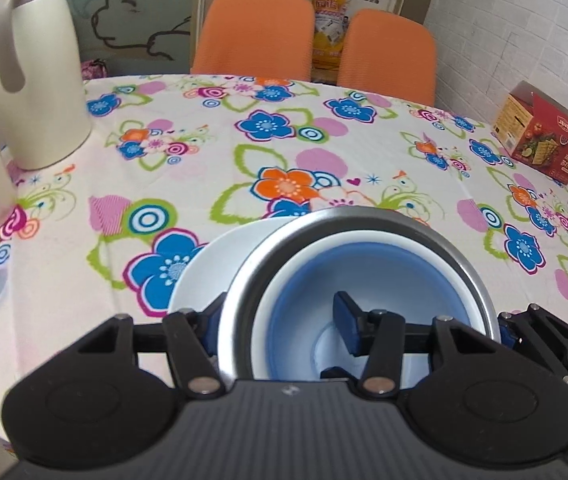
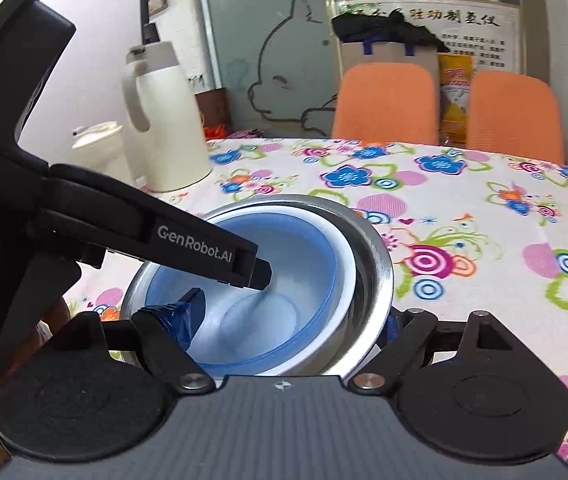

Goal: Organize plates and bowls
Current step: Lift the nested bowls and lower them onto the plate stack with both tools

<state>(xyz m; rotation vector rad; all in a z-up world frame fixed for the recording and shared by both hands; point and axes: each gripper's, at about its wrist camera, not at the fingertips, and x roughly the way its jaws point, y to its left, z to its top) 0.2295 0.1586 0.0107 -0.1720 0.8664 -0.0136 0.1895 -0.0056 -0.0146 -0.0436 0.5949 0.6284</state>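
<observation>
L gripper (image 1: 280, 320) astride steel bowl (image 1: 364, 216) wall, grip unclear | R gripper (image 2: 288, 316) same | jug (image 1: 40, 80) behind; cracker box (image 1: 540, 136) far R

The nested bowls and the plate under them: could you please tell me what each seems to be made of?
Outer silver bowl: probably stainless steel, given its brushed grey rim with mirror-like glints.
Inner blue-and-white bowl: likely plastic or melamine, with a smooth, softly matte, evenly coloured surface; ceramic cannot be ruled out.
White plate: ceramic or melamine, plain glossy white; the pictures leave it open.
</observation>
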